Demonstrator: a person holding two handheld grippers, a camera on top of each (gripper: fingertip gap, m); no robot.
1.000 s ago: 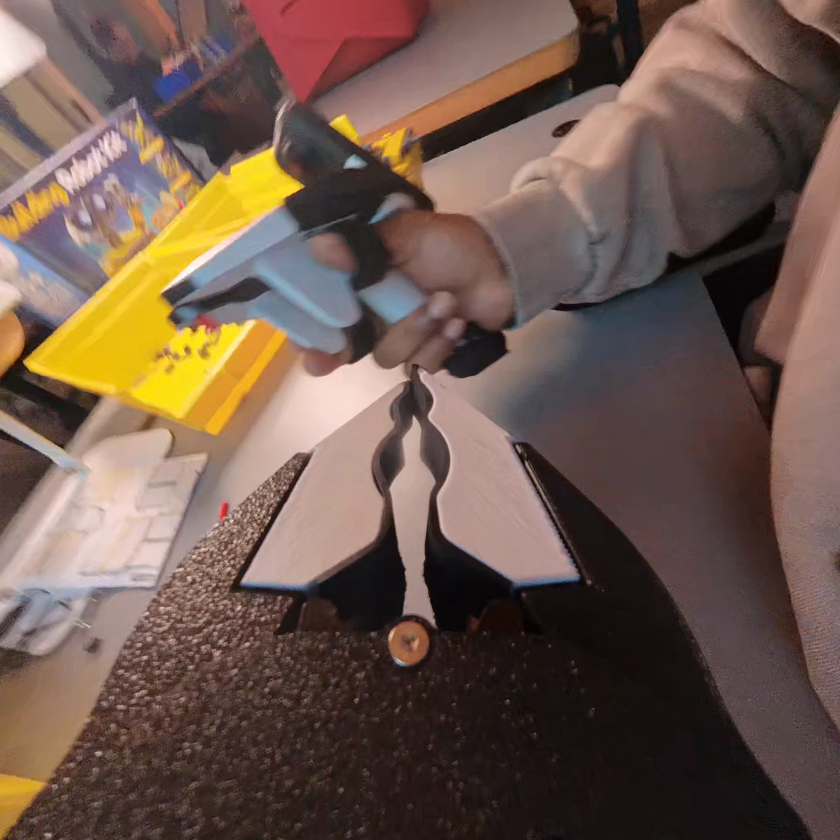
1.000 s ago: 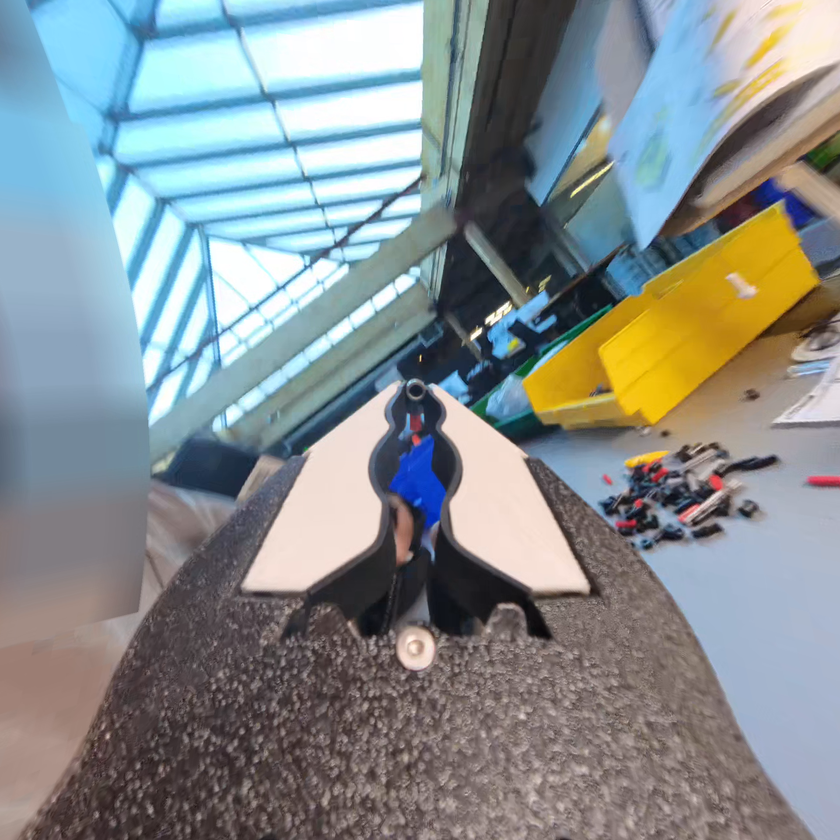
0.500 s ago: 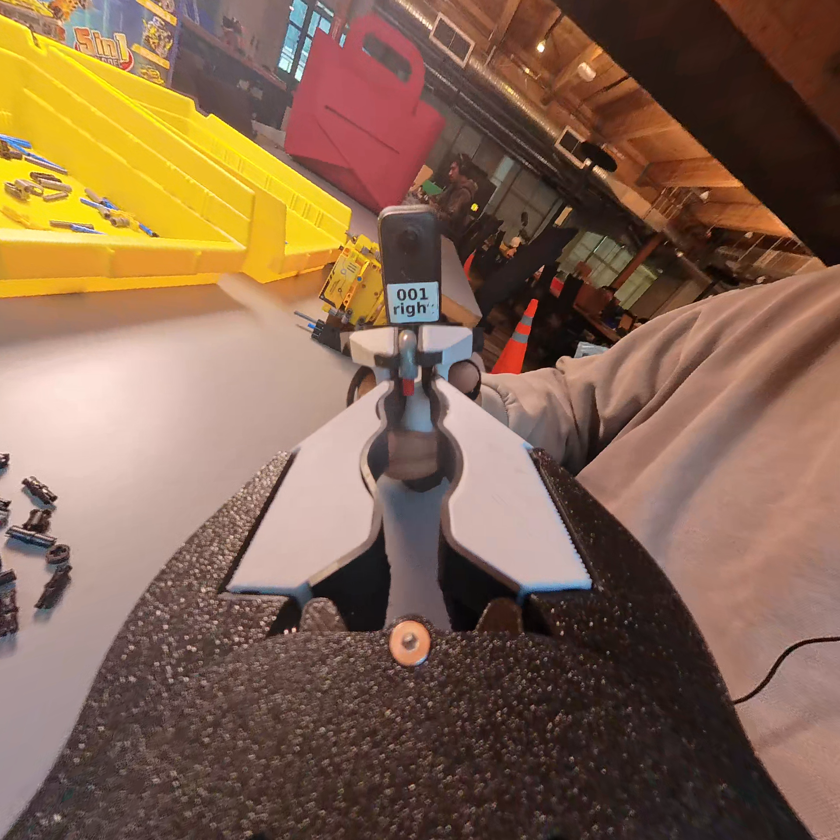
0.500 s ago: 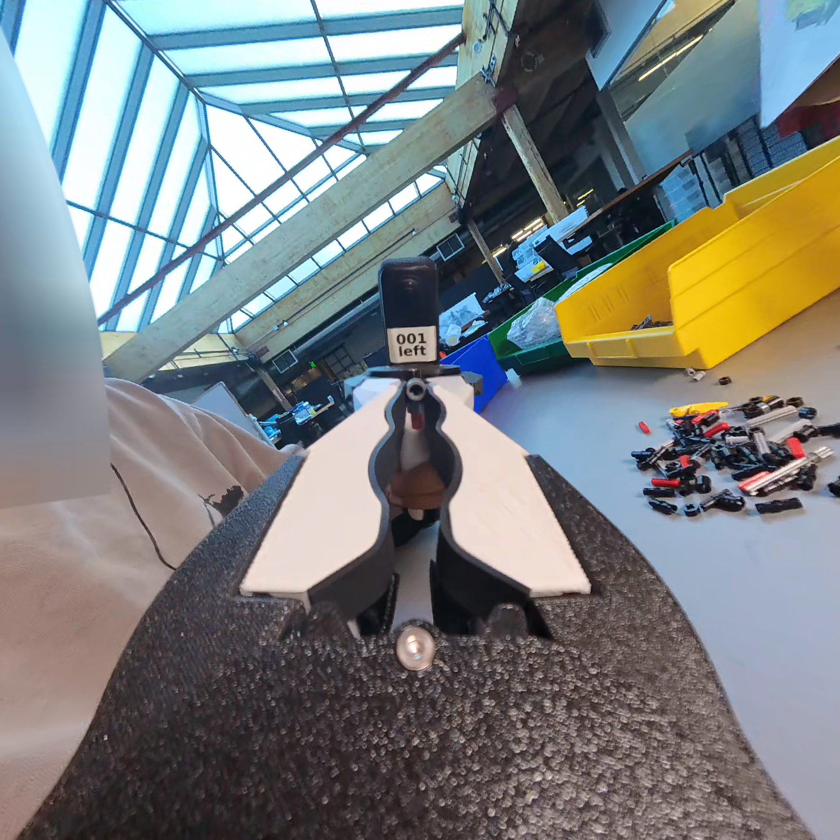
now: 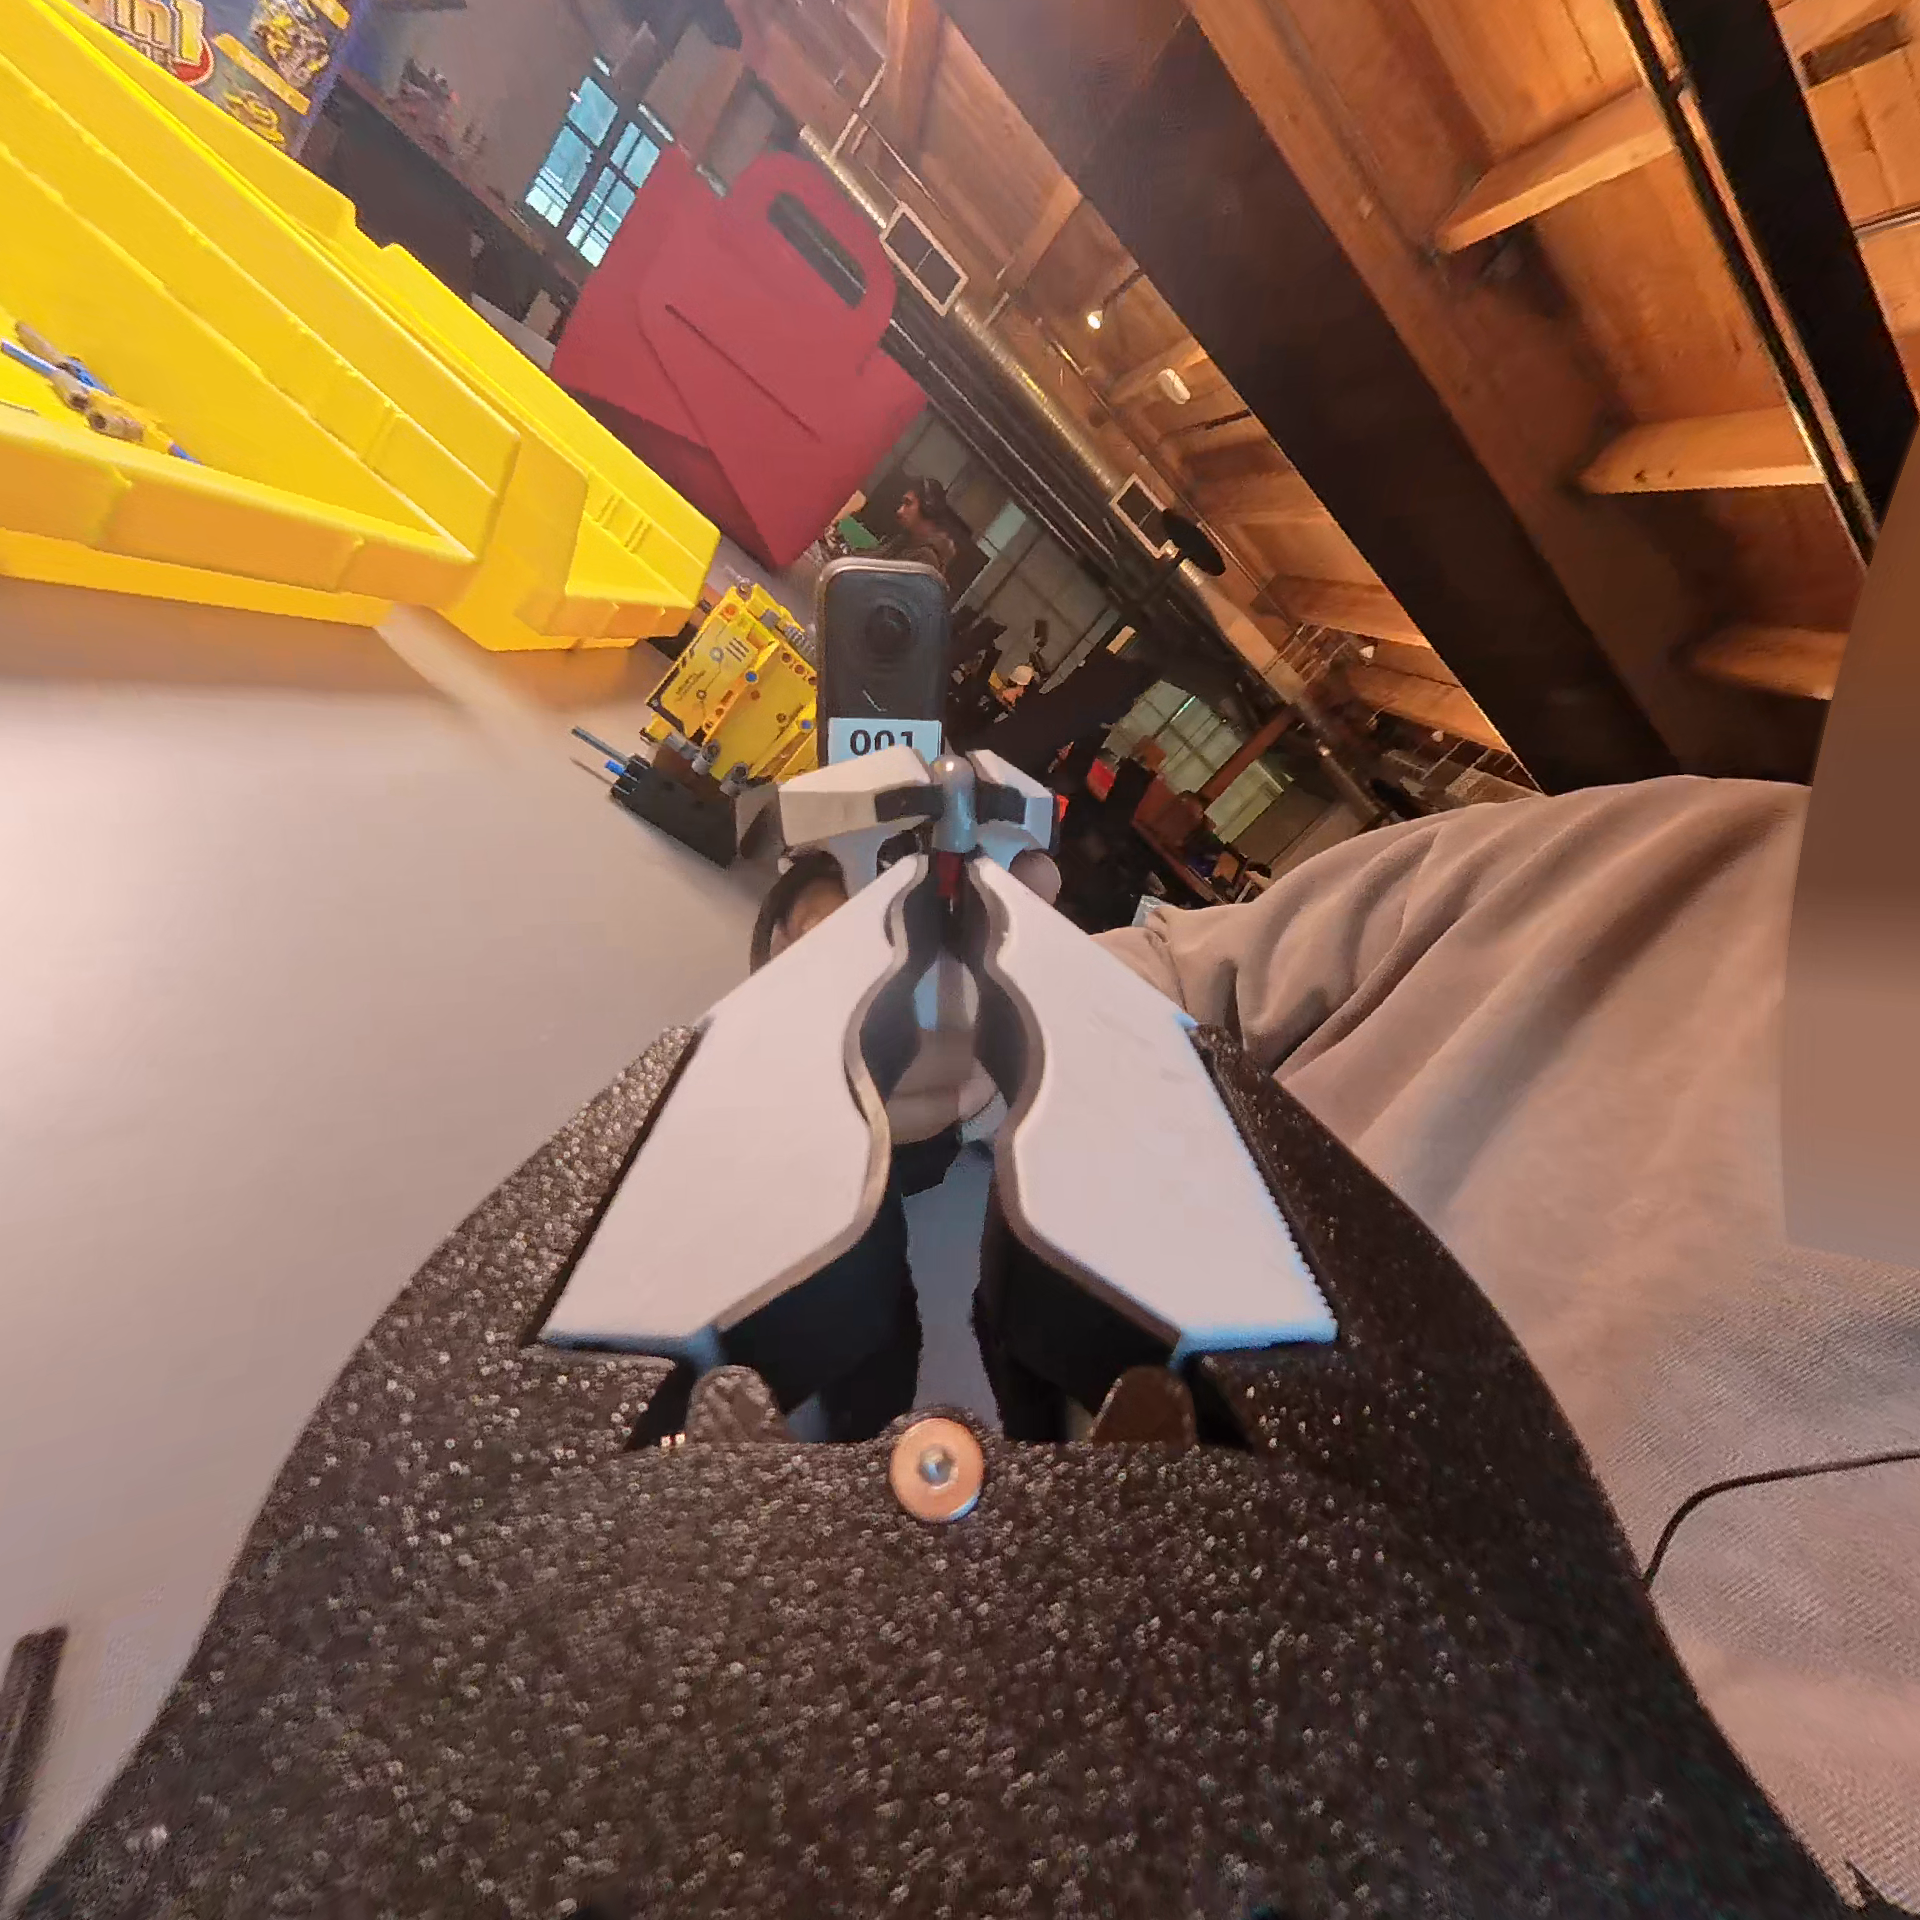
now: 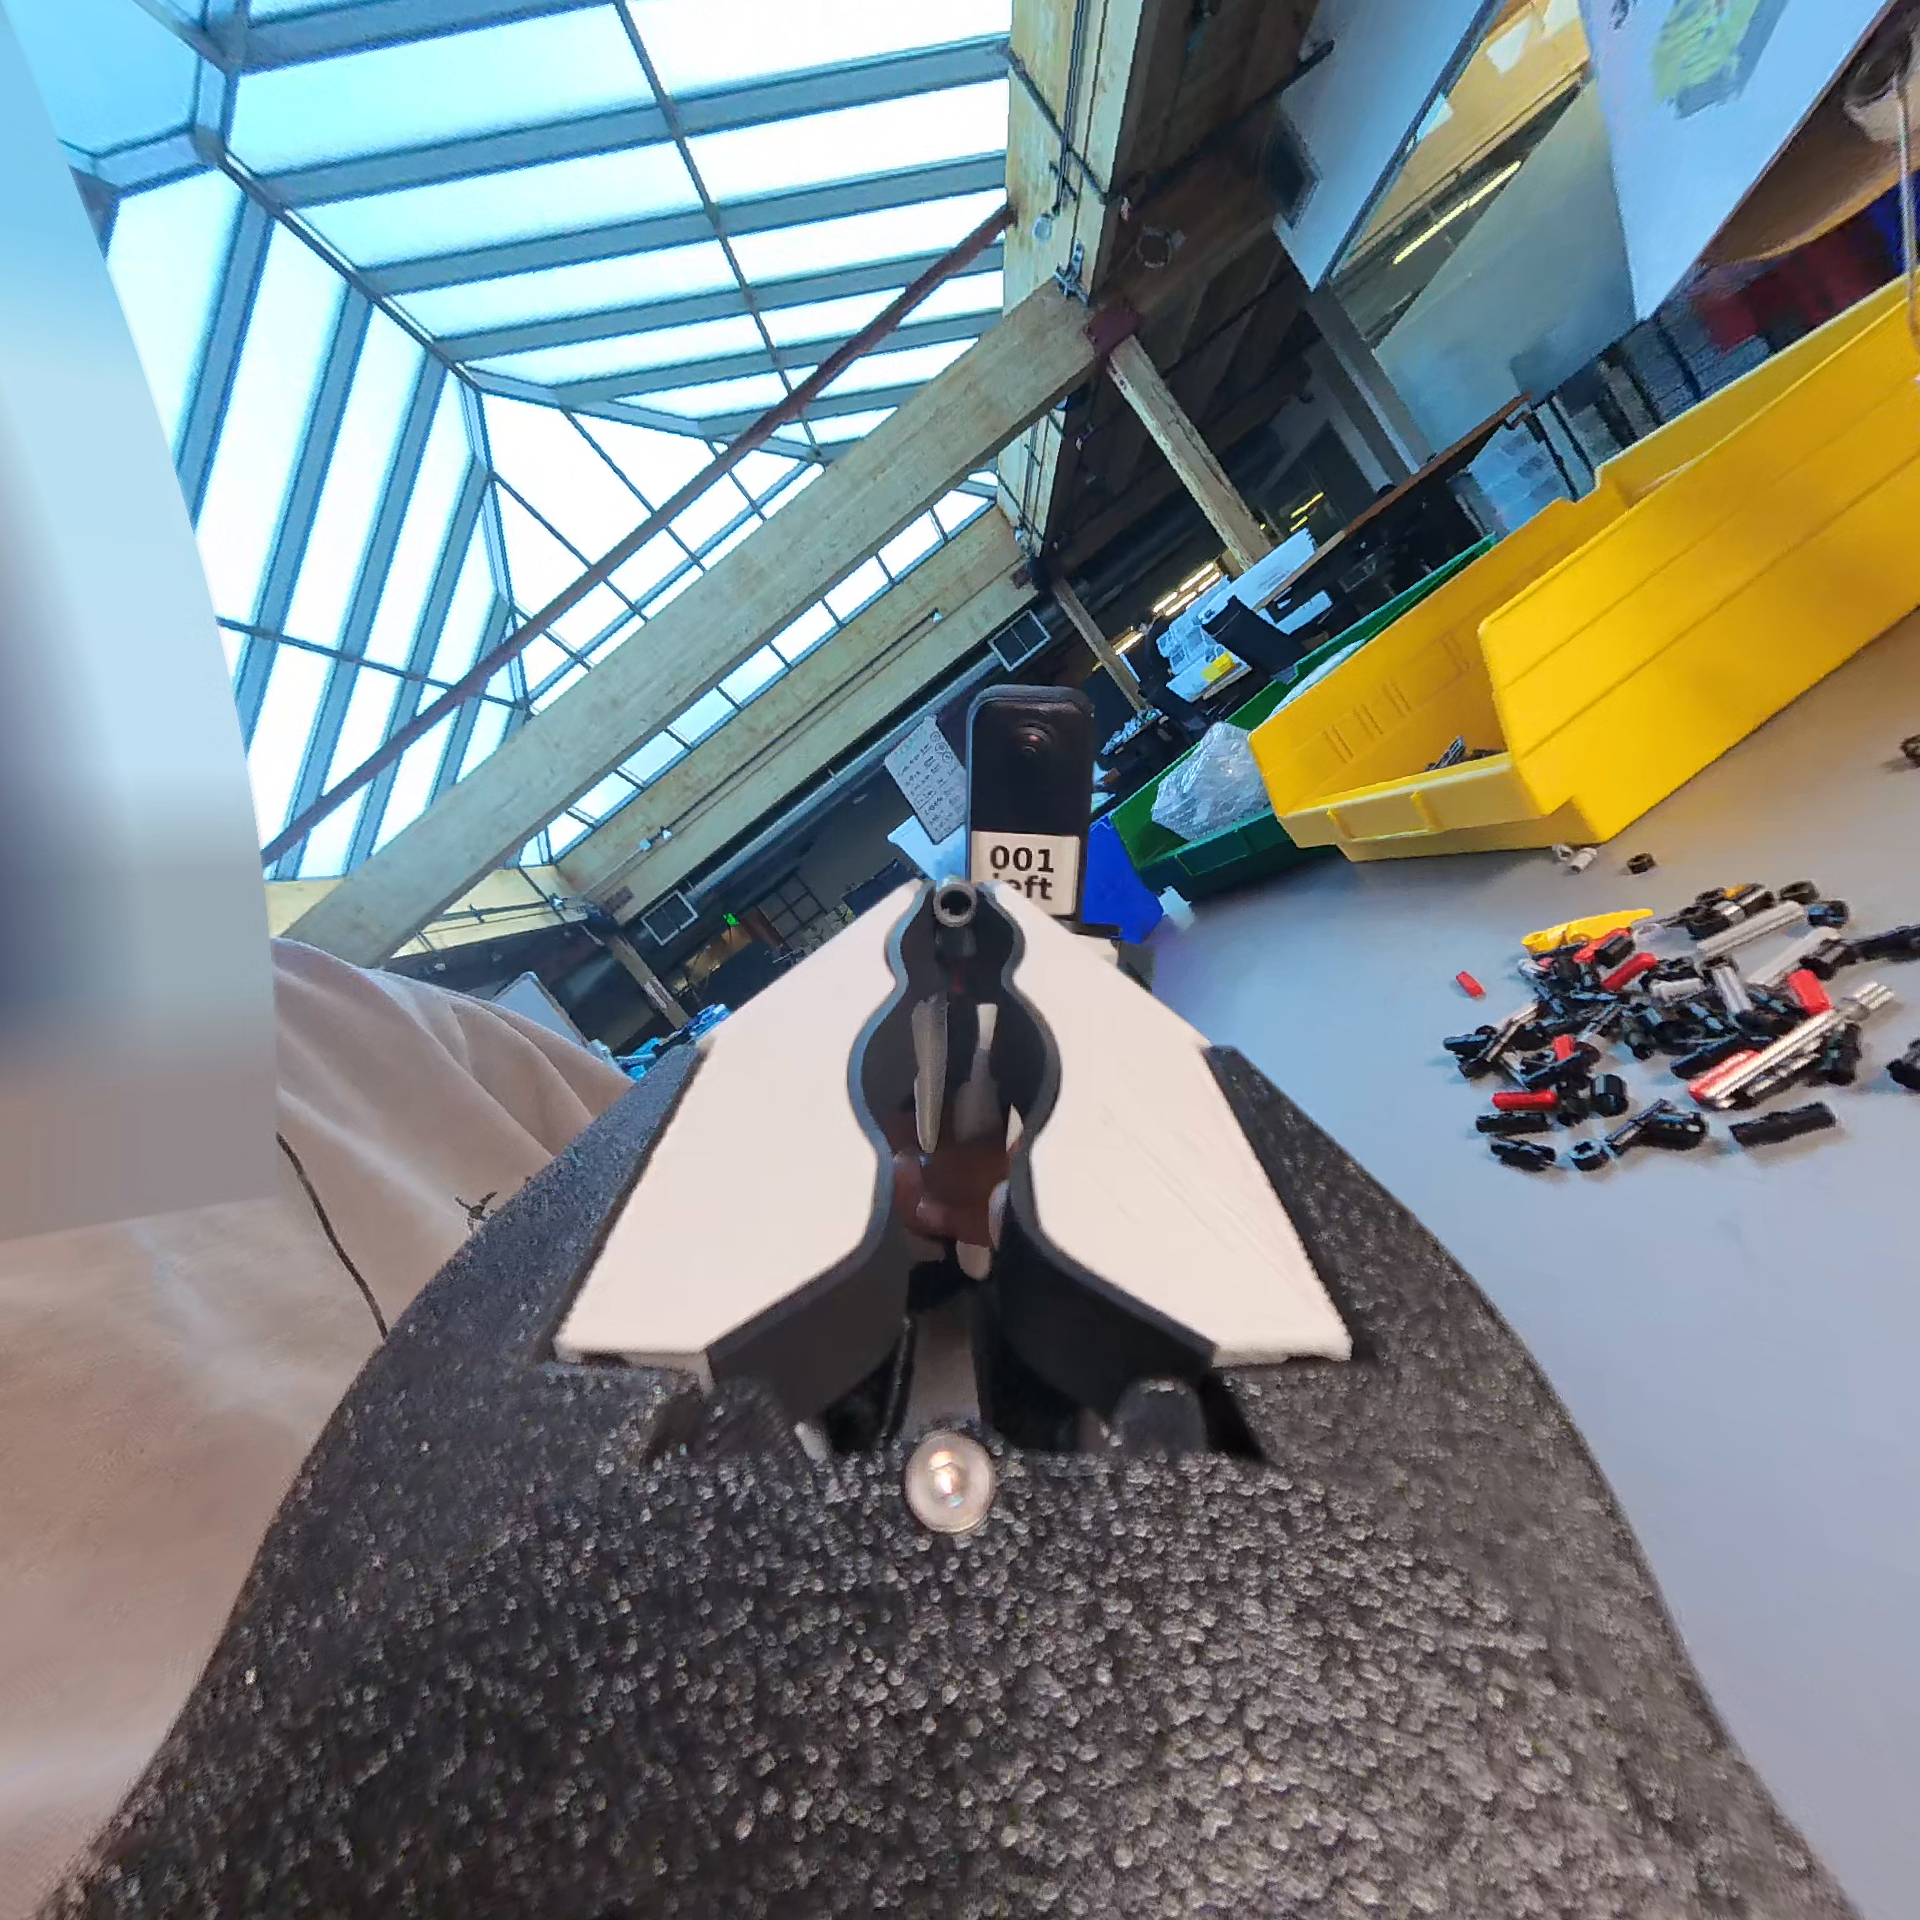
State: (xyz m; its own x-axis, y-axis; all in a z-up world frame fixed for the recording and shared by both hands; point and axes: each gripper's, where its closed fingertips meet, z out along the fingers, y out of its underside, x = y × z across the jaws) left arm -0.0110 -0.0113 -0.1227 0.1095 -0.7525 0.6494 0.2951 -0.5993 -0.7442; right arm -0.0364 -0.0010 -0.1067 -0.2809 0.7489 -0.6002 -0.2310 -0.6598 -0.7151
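1. Nearest, at the right gripper: fingers pinched on a grey pin at their very tips; seen end-on, long axis along the fingers, pointing straight ahead at the left gripper.
2. At the left gripper: only a narrow slit between the fingertips, with the pin's red end inside it; cannot tell whether clamped or merely close.
3. Tip to tip just above the grey tabletop, with a beige sleeve alongside.
4. Farther right on the tabletop, well apart from the right gripper: a loose pile of small black, red and grey parts.
5. Beyond the pile: yellow bins, small dark parts in the nearer one; behind them a green bin with a clear bag.
6. Beyond the left gripper: a small yellow-and-black model, yellow trays with a few grey and blue parts, and farthest a red box.
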